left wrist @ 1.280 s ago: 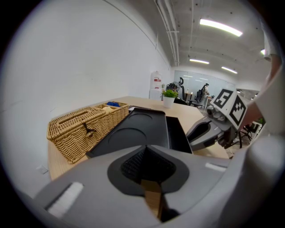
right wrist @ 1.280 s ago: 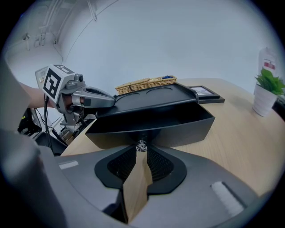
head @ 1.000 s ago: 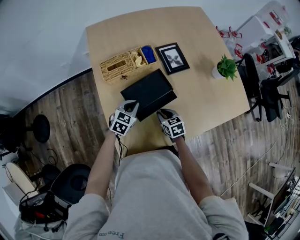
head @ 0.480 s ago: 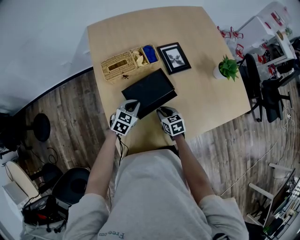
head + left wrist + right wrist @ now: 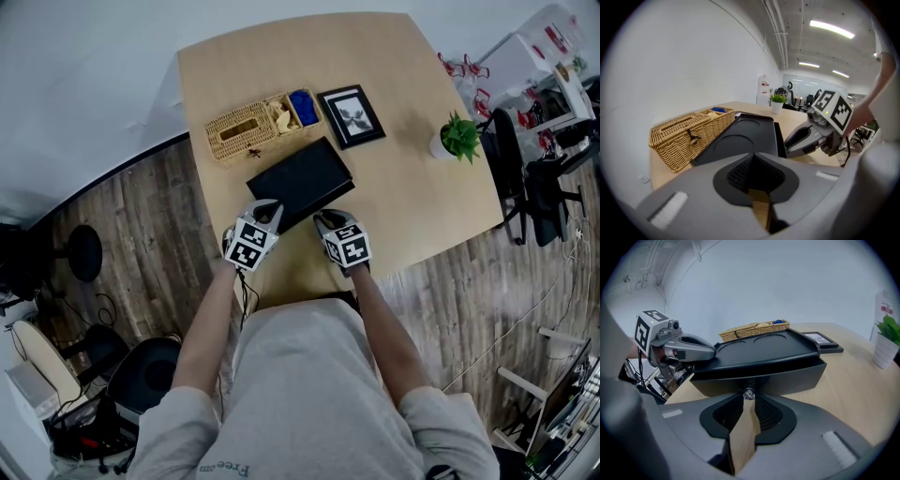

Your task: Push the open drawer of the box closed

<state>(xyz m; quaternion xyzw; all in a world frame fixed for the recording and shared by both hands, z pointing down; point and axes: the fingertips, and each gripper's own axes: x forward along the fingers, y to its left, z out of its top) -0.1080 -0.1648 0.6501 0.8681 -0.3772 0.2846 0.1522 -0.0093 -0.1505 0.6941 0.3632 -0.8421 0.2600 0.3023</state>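
Observation:
A flat black box lies on the wooden table, with its drawer front facing me and nearly level with the lid's edge. My right gripper is shut, its tips up against the small metal knob in the middle of the drawer front. The left gripper is also shut and rests at the box's near left corner. In the right gripper view the left gripper touches the lid's left end. Nothing is held between either pair of jaws.
A wicker basket with a blue item stands just behind the box. A framed picture lies to the right of it. A small potted plant stands near the table's right edge. Office chairs and floor lie beyond the table.
The drawer front has slid in under the lid, so the box looks shorter on my side. Both grippers have edged forward with it.

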